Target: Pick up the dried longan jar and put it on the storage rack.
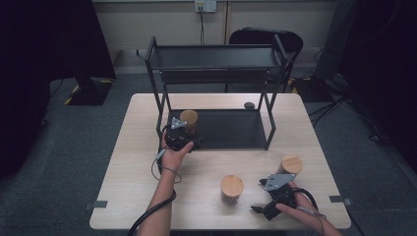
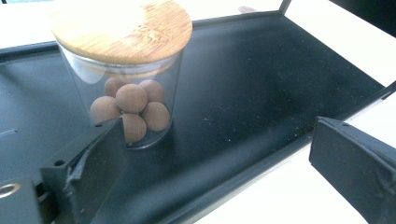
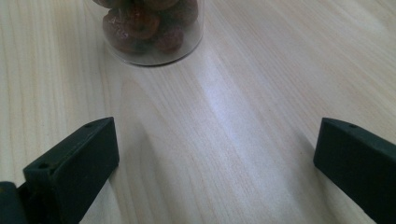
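A glass jar with a wooden lid (image 1: pixel 189 118) stands at the left end of the black rack's lower shelf (image 1: pixel 231 146). In the left gripper view this jar (image 2: pixel 126 84) holds several brown balls and sits on the shelf (image 2: pixel 261 93) just beyond the left jaw, not between the jaws. My left gripper (image 1: pixel 184 129) (image 2: pixel 219 172) is open at the shelf's front edge. My right gripper (image 1: pixel 259 195) (image 3: pixel 217 163) is open low over the table's front right, with bare wood between its jaws. It faces a second lidded jar (image 1: pixel 231 188) that holds reddish pieces (image 3: pixel 154 32).
A third lidded jar (image 1: pixel 291 164) stands on the table behind the right gripper. The rack's upper shelf (image 1: pixel 216 56) hangs over the lower one, with posts (image 1: pixel 269 123) at the corners. A small dark object (image 1: pixel 249 104) lies on the table behind the rack.
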A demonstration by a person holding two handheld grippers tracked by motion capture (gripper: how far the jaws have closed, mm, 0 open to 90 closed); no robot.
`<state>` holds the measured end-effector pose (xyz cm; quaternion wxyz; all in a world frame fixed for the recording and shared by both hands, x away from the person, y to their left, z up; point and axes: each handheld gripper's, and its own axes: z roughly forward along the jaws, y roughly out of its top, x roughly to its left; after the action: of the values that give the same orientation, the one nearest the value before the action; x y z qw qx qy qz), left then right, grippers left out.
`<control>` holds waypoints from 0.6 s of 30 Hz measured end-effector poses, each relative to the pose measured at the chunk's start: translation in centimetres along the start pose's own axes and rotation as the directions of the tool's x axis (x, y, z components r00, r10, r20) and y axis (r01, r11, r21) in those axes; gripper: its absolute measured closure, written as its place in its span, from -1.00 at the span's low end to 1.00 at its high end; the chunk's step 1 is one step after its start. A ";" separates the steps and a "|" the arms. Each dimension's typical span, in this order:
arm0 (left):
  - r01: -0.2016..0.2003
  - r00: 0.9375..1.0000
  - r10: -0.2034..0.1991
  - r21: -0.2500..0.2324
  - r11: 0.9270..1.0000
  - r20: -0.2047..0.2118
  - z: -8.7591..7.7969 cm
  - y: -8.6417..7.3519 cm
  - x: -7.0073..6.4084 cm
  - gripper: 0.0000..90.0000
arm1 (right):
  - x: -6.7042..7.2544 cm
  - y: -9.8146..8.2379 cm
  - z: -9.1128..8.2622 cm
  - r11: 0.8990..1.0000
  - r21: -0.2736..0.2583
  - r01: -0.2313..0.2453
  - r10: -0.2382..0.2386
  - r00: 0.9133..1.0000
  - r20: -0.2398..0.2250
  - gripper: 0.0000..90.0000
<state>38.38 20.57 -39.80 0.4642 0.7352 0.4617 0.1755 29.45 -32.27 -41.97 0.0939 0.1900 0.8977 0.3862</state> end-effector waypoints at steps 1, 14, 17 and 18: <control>0.000 1.000 0.000 -0.002 1.000 0.005 -0.1 -0.1 0.1 -0.94 | 0.0 0.0 0.0 1.000 0.000 0.000 0.000 1.000 0.000 -1.00; -0.025 0.999 0.026 -0.004 1.000 0.039 -1.4 -1.0 0.3 -0.95 | 0.0 0.0 0.0 1.000 0.000 0.000 0.000 1.000 0.000 -1.00; -0.029 0.999 0.029 0.003 1.000 0.040 -1.8 -1.1 0.4 -0.95 | 0.0 0.0 0.0 1.000 0.000 0.000 0.000 1.000 0.000 -1.00; -0.031 0.999 0.031 0.005 0.999 0.039 -1.9 -1.1 0.4 -0.95 | 0.0 0.0 0.0 1.000 0.000 0.000 0.000 1.000 0.000 -1.00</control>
<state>36.74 22.09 -39.86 0.4681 0.7469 0.4416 0.1672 29.44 -32.27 -41.97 0.0939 0.1902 0.8977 0.3862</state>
